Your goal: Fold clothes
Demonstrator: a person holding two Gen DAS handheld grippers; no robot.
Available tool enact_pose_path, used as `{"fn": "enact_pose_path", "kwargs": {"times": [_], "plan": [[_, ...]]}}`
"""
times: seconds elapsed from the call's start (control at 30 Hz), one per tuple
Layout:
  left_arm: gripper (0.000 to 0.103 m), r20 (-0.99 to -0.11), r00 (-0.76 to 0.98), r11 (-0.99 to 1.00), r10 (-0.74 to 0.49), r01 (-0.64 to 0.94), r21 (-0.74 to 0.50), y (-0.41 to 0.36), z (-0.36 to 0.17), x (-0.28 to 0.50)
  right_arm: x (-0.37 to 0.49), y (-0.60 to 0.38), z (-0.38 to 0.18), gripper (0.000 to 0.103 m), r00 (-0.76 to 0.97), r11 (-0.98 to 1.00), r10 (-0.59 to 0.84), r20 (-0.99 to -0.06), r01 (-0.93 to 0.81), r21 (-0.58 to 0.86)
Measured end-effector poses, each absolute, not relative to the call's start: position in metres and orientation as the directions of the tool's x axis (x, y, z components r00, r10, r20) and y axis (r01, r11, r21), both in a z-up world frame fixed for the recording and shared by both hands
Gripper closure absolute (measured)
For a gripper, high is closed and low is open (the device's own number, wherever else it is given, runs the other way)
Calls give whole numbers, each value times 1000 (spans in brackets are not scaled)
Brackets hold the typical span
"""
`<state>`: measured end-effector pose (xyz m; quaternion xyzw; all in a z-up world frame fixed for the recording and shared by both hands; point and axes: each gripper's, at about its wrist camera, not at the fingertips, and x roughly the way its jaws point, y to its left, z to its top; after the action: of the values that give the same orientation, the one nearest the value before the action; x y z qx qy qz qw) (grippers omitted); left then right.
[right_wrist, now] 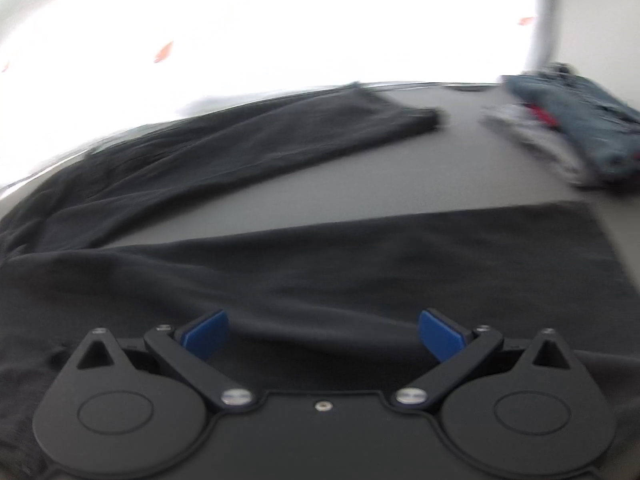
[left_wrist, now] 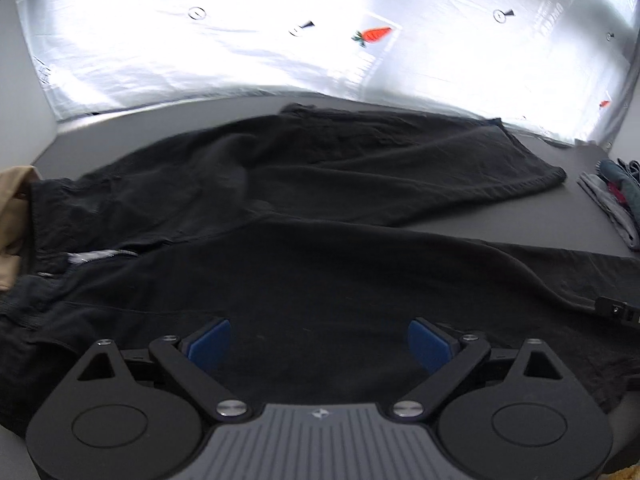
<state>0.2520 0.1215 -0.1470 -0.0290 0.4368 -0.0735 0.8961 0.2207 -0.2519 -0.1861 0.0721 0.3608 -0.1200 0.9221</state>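
Note:
A pair of black trousers [left_wrist: 320, 208] lies spread on the grey table [left_wrist: 520, 220], waist at the left, two legs running right. My left gripper [left_wrist: 319, 344] is open, its blue pads wide apart just above the near leg. In the right wrist view the trousers [right_wrist: 320, 264] show both legs, the far one [right_wrist: 248, 148] angled away. My right gripper [right_wrist: 323, 336] is open over the near leg, with a raised fold of cloth between the pads. The right view is blurred.
A pile of folded clothes [left_wrist: 616, 200] sits at the table's right; it also shows in the right wrist view [right_wrist: 576, 128]. A tan garment [left_wrist: 14, 216] lies at the left edge. A white carrot-print sheet [left_wrist: 320, 32] hangs behind the table.

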Motion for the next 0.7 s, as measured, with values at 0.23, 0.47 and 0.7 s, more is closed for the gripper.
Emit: {"fn": "enact_pose_path", "kwargs": {"times": [0.23,0.47,0.7], "plan": [[7,-859,473,970,-195,223,-97,15,-187,243,171,-418,-175,1,641,848,-382,-666,529,22],[1,-867,496,997,-51,79,-13,-38,-198,233,197,-492,-183,15,698,920,-254,-670,387,55],[1,-820,572,999,32,-51,4,-50,-174,225,254,-511,-198,19,676,945,-150,-722,311,95]]}}
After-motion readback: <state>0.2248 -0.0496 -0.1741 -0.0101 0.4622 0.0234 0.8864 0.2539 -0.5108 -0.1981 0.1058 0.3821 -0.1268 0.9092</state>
